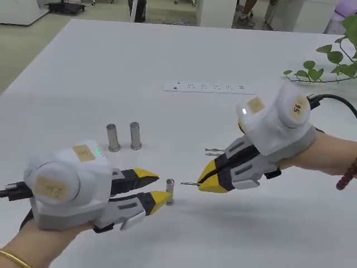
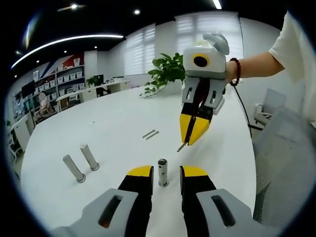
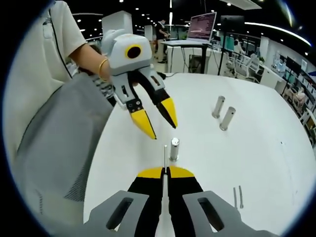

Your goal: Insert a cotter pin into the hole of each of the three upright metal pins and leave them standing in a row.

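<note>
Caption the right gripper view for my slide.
Right gripper shut on a cotter pin, tip near the upright metal pin; left gripper open alongside.

Three metal pins [image 1: 170, 191] upright, cotter pin [image 1: 190, 183] horizontal beside nearest

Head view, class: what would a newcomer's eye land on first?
Two yellow-tipped grippers nearly meet up front: the right gripper pinches a cotter pin aimed at a metal pin standing between the open jaws of the left gripper. Two more metal pins stand behind, to the left.
</note>
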Demonstrator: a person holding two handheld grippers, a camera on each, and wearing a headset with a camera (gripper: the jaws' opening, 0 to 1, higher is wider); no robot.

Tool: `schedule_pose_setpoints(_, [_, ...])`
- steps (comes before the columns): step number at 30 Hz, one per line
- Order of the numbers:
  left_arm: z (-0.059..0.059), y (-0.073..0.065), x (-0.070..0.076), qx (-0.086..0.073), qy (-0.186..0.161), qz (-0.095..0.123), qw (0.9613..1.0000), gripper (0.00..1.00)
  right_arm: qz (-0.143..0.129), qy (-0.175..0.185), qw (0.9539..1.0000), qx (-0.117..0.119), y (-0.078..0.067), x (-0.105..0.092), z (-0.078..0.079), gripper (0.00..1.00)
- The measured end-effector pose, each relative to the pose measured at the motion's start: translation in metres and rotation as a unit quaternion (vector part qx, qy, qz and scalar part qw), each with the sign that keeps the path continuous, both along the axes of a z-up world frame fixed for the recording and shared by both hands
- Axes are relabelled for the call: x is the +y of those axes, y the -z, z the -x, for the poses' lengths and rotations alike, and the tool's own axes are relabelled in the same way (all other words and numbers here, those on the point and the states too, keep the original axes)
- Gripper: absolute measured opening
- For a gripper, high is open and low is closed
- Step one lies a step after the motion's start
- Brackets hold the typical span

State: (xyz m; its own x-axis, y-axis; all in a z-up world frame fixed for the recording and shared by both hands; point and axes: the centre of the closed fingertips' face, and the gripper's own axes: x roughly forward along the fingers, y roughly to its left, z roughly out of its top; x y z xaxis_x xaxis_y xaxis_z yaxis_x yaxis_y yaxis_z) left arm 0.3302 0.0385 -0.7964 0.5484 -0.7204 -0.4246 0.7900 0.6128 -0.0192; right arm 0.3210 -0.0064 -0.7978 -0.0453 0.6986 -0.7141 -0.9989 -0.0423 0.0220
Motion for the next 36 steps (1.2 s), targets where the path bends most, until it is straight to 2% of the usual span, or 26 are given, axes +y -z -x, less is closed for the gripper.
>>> schedule_pose_setpoints(8, [-0.009,0.013,-0.006,0.010,-0.006,-0.005,0.9999,0.20,0.008,0.004,0.9999,-0.005,0.009,0.002,-0.010,0.03])
schedule_pose_setpoints(18, [-0.013,0.032,-0.010,0.030,-0.016,-0.013,0.9993,0.17,0.006,0.009,0.9999,0.000,0.017,0.004,-0.013,0.03])
schedule_pose_setpoints(24, [-0.015,0.033,-0.012,0.036,-0.020,-0.003,0.9992,0.14,0.004,0.009,0.9999,0.004,0.019,0.005,-0.013,0.03])
schedule_pose_setpoints(31, [-0.015,0.035,-0.013,0.040,-0.020,0.000,0.9990,0.08,-0.001,0.009,0.9999,0.004,0.018,0.008,-0.013,0.03])
schedule_pose_setpoints(36, [-0.016,0.035,-0.012,0.039,-0.022,0.001,0.9990,0.08,-0.001,0.009,1.0000,0.003,0.017,0.010,-0.013,0.03])
